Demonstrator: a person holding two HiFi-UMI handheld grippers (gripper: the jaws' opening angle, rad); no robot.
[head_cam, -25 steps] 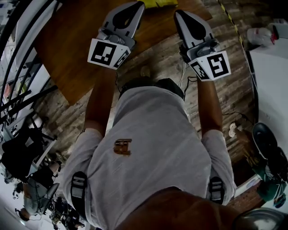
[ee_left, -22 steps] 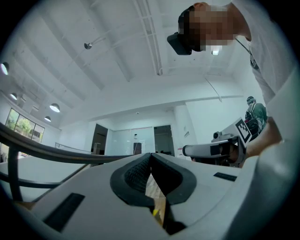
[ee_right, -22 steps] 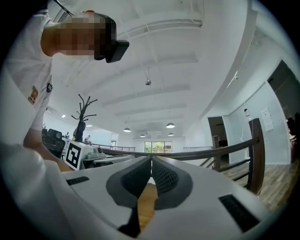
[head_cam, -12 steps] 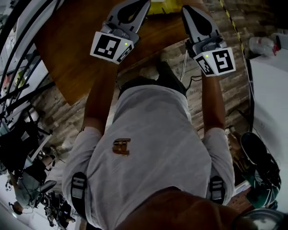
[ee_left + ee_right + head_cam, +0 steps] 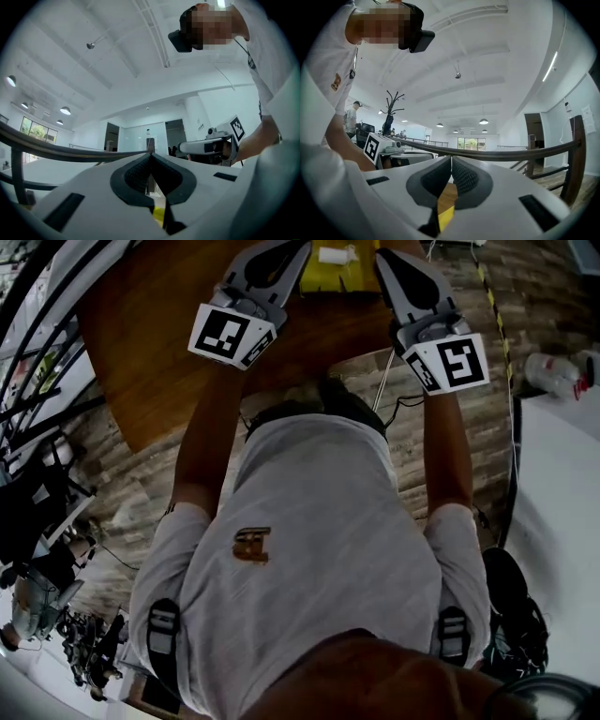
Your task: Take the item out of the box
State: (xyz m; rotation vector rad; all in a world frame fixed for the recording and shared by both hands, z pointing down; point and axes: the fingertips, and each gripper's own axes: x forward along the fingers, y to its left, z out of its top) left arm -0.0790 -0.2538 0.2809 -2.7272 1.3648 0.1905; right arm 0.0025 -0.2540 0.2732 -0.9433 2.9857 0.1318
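Head view: person in a grey shirt (image 5: pixel 309 549) stands at the wooden counter (image 5: pixel 150 362) with both arms stretched out. The left gripper (image 5: pixel 294 249) and right gripper (image 5: pixel 382 259) reach over the counter, tips on either side of the yellow box (image 5: pixel 339 279) at the top edge of the frame. The white item (image 5: pixel 336 254) is at the box's far part (in it or on top of it, cannot tell from here). Whether either tip touches the box does not show. Left gripper view: jaws fully together, pads meeting at the tip, nothing between them. A sliver of the yellow box shows low in the gap behind the pads, and the right gripper with its marker cube (image 5: pixel 237 126) is off to the side. Right gripper view: jaws closed the same way, empty. Counter wood and a yellow corner of the box show below, with the left gripper alongside.
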